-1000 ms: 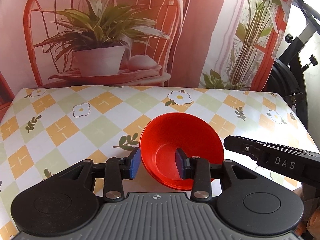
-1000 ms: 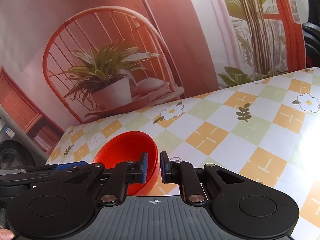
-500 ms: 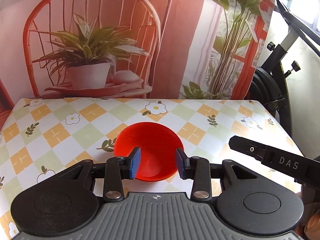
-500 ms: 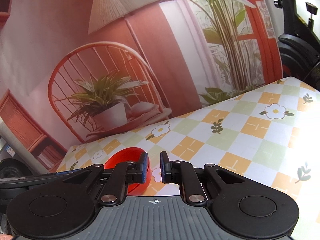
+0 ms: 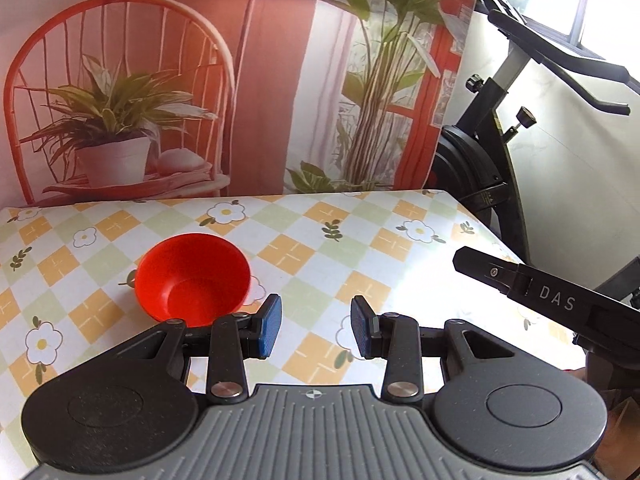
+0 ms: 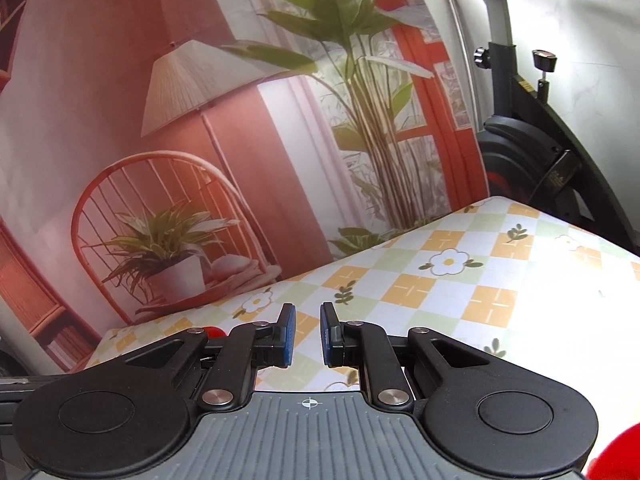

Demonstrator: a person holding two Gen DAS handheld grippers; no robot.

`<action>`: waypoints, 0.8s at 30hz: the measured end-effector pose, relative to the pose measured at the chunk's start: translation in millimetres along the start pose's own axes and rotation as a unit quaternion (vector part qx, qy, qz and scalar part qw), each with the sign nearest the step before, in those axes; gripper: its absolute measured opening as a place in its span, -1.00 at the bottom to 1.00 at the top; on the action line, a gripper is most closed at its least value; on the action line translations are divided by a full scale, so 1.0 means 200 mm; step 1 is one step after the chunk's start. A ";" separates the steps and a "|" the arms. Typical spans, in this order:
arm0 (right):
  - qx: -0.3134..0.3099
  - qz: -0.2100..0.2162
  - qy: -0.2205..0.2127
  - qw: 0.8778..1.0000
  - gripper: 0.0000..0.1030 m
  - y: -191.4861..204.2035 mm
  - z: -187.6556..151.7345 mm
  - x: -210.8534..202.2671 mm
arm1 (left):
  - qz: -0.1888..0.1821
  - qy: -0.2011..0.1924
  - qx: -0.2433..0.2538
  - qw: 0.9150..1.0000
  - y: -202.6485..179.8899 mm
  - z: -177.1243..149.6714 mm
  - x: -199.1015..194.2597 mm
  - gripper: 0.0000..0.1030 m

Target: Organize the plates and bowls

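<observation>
Nearest the lens, the left gripper point(image 5: 316, 330) hangs above the checked tablecloth point(image 5: 360, 240) with its blue-padded fingers point(image 5: 269, 326) spread wide and nothing between them. The right gripper point(image 6: 306, 336), raised over the same cloth, shows its own pads set a narrow gap apart — also empty; its black body reaches into the left camera's view from the right edge.

Just beyond and to the left of the left gripper's fingertips stands the red bowl point(image 5: 193, 278), upright on the table, mouth up and apparently empty, clear of both tools. In the right wrist view only a red sliver of it peeks out behind the left finger linkage. No plates can be made out in either view.

The bowl looks like thin moulded plastic — light, stiff and unlikely to break, though its glossy, sloped wall would probably slip under a squeeze from outside. The surer hold, by this reading, is on the rim, one finger inside and one outside, at the near edge.

Farther back, the table ends against a printed backdrop point(image 5: 240, 80) of a chair, potted plant and lamp; an exercise bike point(image 5: 500, 140) stands to the right.
</observation>
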State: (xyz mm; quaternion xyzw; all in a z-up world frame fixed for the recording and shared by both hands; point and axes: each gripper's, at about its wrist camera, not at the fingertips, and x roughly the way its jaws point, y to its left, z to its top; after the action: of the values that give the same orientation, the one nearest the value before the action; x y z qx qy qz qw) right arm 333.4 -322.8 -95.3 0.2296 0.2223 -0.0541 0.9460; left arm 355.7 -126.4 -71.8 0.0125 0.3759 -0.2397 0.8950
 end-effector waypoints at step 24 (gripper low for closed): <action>0.046 -0.098 -0.009 0.994 -0.73 -0.55 -0.17 -0.45 | -0.084 0.046 0.058 0.994 -0.48 -0.20 0.11 -0.23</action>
State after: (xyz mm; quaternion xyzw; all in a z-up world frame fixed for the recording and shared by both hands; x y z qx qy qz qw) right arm 216.6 -405.1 -127.1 0.2494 0.2320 -0.1585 0.9267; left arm 300.3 -212.2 -101.2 0.0441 0.4016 -0.3345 0.8514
